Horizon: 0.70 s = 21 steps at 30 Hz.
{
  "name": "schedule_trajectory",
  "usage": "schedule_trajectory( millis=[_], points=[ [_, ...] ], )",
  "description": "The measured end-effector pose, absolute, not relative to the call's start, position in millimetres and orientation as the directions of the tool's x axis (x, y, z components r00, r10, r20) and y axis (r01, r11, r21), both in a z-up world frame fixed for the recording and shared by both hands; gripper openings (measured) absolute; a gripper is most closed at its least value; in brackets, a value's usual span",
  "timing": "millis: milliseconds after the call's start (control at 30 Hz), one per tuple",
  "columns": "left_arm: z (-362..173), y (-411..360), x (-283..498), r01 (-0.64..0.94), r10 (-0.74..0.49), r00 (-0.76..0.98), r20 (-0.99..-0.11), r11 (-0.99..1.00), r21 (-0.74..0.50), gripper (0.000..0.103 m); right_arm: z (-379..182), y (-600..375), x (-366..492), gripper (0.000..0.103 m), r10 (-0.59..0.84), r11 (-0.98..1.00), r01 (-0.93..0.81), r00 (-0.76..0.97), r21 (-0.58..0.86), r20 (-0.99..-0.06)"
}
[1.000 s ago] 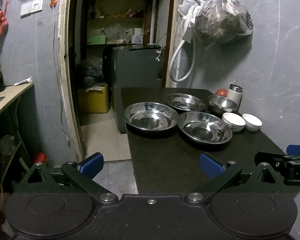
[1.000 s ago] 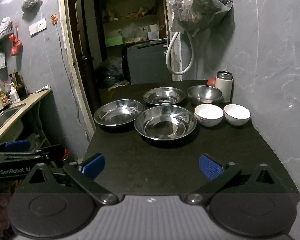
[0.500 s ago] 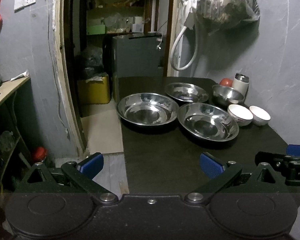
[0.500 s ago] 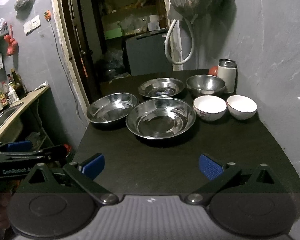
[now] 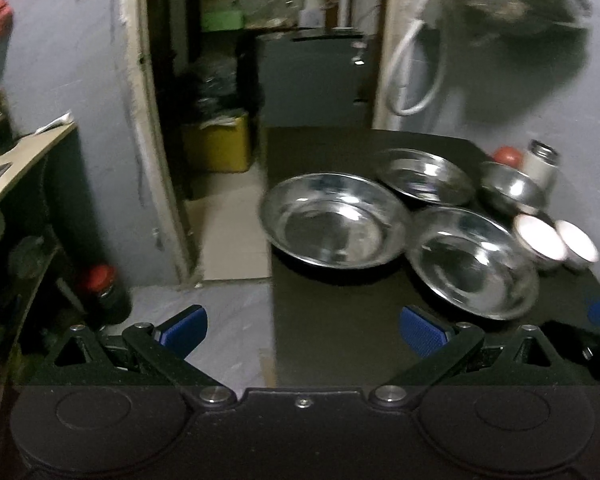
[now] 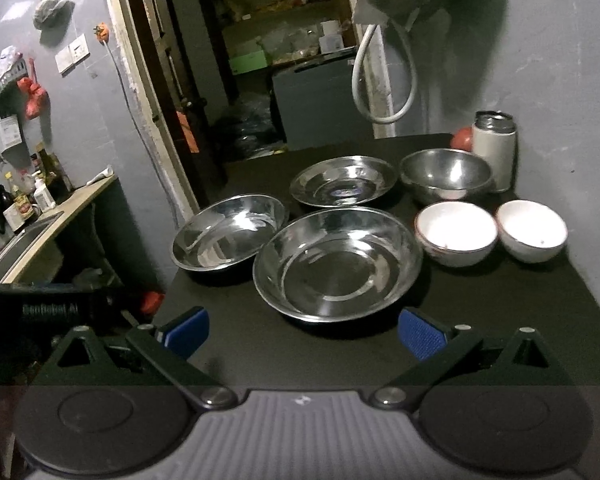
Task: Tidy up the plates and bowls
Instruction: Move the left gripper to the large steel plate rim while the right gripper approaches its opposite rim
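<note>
Both tools are spread wide and grasp nothing. The left tool point(image 5: 303, 330) sits at the bottom of its frame, its left blue pad over the floor and its right pad over the near edge of the black counter point(image 5: 340, 320). The right tool point(image 6: 303, 330) hangs over the near part of the counter at the bottom of its own frame.

In the right wrist view the dishes fill the middle of the frame. A large steel plate point(image 6: 336, 264) lies nearest, with a steel basin point(image 6: 230, 236) just to its left, their rims close or touching. Above them lies a smaller steel plate point(image 6: 342, 186), and to its right a deep steel bowl point(image 6: 446, 174). Right of centre, two white bowls stand side by side: the left white bowl point(image 6: 456, 232) and the right white bowl point(image 6: 532, 230), close together. A white flask point(image 6: 494, 150) with a metal top stands upright at upper right, a red round thing point(image 6: 462, 138) just beside it.

The left wrist view is blurred
</note>
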<state>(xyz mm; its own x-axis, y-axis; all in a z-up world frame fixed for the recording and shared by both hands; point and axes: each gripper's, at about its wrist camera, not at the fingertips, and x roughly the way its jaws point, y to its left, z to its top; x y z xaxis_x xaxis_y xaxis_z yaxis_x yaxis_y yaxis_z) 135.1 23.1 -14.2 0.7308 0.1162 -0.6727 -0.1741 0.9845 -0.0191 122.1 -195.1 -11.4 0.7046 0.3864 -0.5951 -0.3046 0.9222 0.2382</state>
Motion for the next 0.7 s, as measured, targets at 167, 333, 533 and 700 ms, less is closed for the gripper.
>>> schedule_trajectory(
  millis=[167,333,533,700],
  points=[
    [-7.7,52.1,166.3,-0.188,0.141,0.72,-0.679,0.982,0.005,0.102,-14.5,-183.6,134.6,0.103,0.392,0.92,-0.297,0.696,0.255,-0.602],
    [-9.3,76.3,211.5,-0.122,0.088,0.736,-0.671,0.993,-0.003,0.102,-17.4,-164.5,151.5,0.103,0.362,0.932,-0.262,0.698,0.25,-0.618],
    [-20.0,108.8,279.0,0.008,-0.05,0.739,-0.672,0.998,-0.064,0.102,-12.8,-133.0,180.9,0.103,0.299,0.954,-0.199,0.708,0.225,-0.64],
    [-30.8,125.5,323.4,0.117,-0.152,0.72,-0.677,0.988,-0.098,0.102,-12.2,-107.5,202.3,0.103,0.293,0.951,-0.144,0.702,0.274,-0.649]
  ],
)
